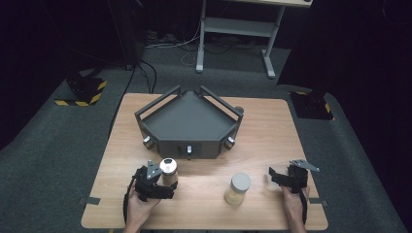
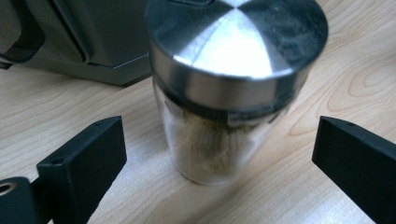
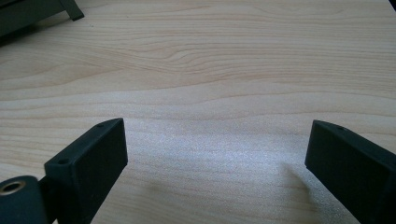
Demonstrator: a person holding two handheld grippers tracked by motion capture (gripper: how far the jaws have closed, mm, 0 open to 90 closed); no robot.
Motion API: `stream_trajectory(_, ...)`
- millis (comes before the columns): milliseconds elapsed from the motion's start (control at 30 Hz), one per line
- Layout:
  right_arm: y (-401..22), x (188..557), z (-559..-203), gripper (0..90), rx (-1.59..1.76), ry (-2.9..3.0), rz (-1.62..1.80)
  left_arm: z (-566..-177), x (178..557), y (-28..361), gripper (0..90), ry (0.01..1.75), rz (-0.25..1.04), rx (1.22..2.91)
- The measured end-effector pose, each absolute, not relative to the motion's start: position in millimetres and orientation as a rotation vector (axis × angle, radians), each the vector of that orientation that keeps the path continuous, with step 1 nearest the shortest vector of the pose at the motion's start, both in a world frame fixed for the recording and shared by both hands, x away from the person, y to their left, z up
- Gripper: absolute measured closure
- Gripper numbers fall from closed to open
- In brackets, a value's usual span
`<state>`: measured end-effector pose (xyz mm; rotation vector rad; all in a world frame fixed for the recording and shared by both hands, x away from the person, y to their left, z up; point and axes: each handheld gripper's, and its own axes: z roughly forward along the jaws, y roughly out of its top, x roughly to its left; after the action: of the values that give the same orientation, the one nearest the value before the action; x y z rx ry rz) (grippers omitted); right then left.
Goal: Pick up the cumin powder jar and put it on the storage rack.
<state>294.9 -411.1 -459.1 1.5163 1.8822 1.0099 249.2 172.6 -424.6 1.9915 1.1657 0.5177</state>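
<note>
From the high view, a wooden desk (image 1: 204, 204) carries a dark grey tray (image 1: 187, 121) with raised rails, standing toward the far side. Near the front edge the person's left hand (image 1: 138, 206) holds the left gripper (image 1: 163, 182), which sits right beside a small glass jar with a shiny metal lid (image 1: 168, 171), just in front of the tray. A second jar with a grey lid (image 1: 238, 188) stands upright in the middle of the front part, well apart from both grippers. The right hand (image 1: 294, 199) holds the right gripper (image 1: 274, 175) at the right side of the desk, over bare wood.

In the left gripper view, the jar with the shiny metal lid (image 2: 229, 93) stands upright on the desk between the two black jaws, with pale brownish powder in its lower part. The jaws stand wide, with a clear gap to the glass on each side, so nothing is held. A corner of the tray (image 2: 79, 42) shows behind the jar.

In the right gripper view, the jaws also stand wide with bare wood between them, and a bit of the tray (image 3: 28, 14) shows at the top left corner.
</note>
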Motion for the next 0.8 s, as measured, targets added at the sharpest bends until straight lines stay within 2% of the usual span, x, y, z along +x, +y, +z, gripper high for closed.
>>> stream_trajectory(800, -412.1, 294.7, -459.4, 5.0, 1.518, 1.881, 1.017, -420.5, 269.9, 152.4, 5.2, 1.210, 0.513, 2.019)
